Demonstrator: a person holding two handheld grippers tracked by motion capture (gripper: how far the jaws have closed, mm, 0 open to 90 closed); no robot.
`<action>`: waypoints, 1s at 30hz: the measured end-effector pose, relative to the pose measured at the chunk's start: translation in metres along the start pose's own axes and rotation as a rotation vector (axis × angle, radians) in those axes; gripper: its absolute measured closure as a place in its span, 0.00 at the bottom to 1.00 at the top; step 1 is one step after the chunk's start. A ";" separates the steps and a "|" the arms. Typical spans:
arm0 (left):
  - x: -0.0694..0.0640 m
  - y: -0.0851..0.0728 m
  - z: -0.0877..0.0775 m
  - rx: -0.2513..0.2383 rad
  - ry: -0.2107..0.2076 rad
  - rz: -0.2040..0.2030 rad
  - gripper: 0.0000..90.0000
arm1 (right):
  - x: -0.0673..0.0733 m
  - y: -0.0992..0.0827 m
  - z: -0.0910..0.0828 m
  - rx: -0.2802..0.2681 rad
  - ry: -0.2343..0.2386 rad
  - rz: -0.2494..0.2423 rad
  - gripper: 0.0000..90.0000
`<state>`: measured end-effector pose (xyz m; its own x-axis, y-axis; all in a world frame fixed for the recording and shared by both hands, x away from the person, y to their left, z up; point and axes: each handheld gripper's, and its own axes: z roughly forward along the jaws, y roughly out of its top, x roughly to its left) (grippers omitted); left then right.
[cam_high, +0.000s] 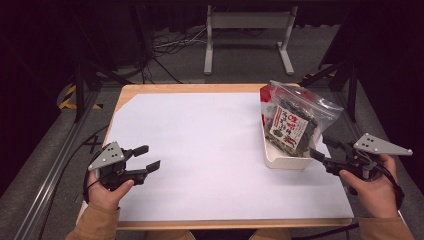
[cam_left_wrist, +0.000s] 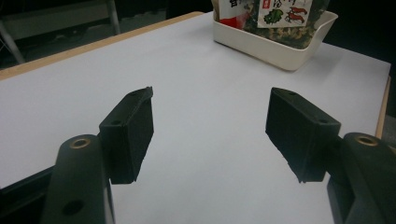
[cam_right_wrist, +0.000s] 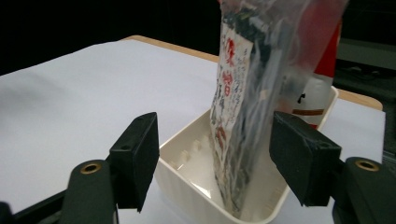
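A clear zip bag (cam_high: 295, 120) of dark dried food with a printed label stands tilted in a white tray (cam_high: 287, 164) at the table's right side. Behind it in the tray is a red and white packet (cam_high: 267, 95). My right gripper (cam_high: 320, 146) is at the tray's near right corner, open. In the right gripper view the bag (cam_right_wrist: 247, 93) rises from the tray (cam_right_wrist: 187, 154) just beyond the right gripper (cam_right_wrist: 215, 126), whose wide-apart jaws do not touch it. My left gripper (cam_high: 151, 156) is open over the white sheet at the front left, nothing between its jaws (cam_left_wrist: 210, 112).
A white sheet (cam_high: 200, 150) covers most of the wooden table (cam_high: 150, 88). Beyond the far edge, a grey metal stand (cam_high: 247, 22) and cables lie on the floor. Dark rails run along both sides of the table.
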<state>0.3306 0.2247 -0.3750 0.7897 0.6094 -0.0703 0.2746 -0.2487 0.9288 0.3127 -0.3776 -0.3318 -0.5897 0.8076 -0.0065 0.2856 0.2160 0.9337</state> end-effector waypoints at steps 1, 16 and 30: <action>0.000 0.000 0.000 -0.002 -0.003 0.004 0.36 | 0.002 -0.003 0.002 -0.005 0.005 -0.011 0.37; 0.000 -0.008 0.002 -0.012 -0.030 0.003 0.36 | 0.020 -0.033 0.033 0.008 0.078 -0.051 0.37; 0.001 -0.012 0.006 0.004 -0.037 0.011 0.35 | 0.030 -0.050 0.049 0.003 0.098 -0.066 0.37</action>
<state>0.3310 0.2237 -0.3884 0.8126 0.5782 -0.0732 0.2676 -0.2586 0.9282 0.3179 -0.3374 -0.3967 -0.6782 0.7341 -0.0332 0.2459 0.2693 0.9311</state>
